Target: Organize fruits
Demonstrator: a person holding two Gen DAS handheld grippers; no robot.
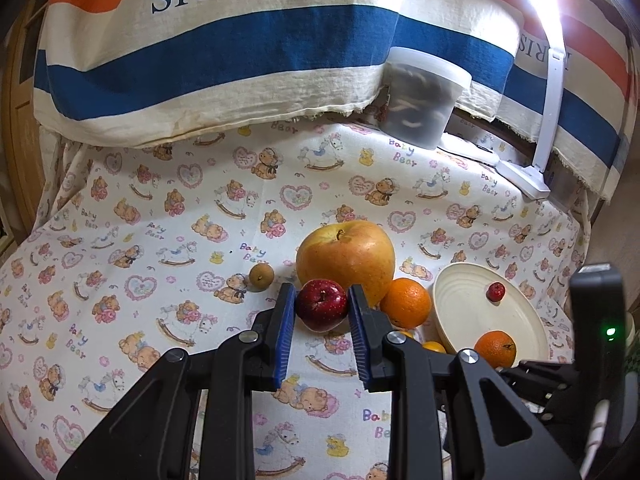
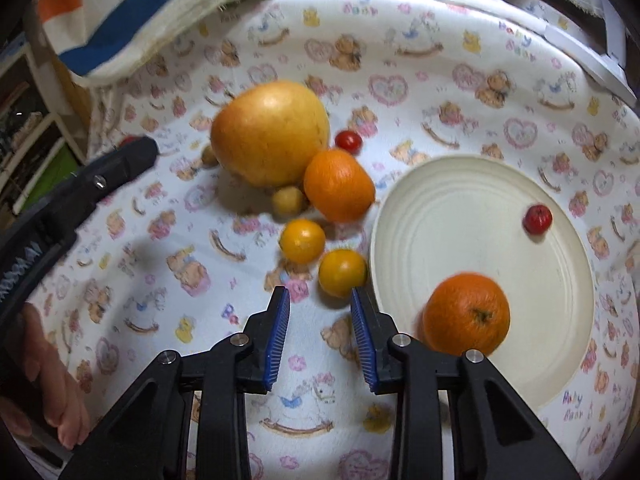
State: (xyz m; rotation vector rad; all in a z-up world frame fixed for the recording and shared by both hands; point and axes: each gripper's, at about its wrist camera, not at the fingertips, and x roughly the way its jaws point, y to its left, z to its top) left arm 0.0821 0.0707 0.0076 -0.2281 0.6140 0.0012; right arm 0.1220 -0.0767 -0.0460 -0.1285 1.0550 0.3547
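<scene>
My left gripper (image 1: 322, 292) is shut on a dark red apple (image 1: 322, 312) just above the bear-print cloth. Behind it sit a big yellow apple (image 1: 346, 258), an orange (image 1: 406, 302) and a small brown fruit (image 1: 261, 273). A cream plate (image 2: 400, 208) holds an orange (image 2: 466, 314) and a small red fruit (image 2: 538, 219). My right gripper (image 2: 320, 294) stands open with a narrow gap and nothing between its pads. Its tips are just short of a yellow fruit (image 2: 342, 273) by the plate's left rim. A second yellow fruit (image 2: 302, 240) lies beyond.
A small tan fruit (image 2: 287, 201) and a small red one (image 2: 348, 141) lie around the loose orange (image 2: 339, 185). A lidded plastic tub (image 1: 424, 96) and a white lamp base (image 1: 524, 178) stand at the back under a striped cloth (image 1: 240, 60). A hand (image 2: 48, 380) shows at lower left.
</scene>
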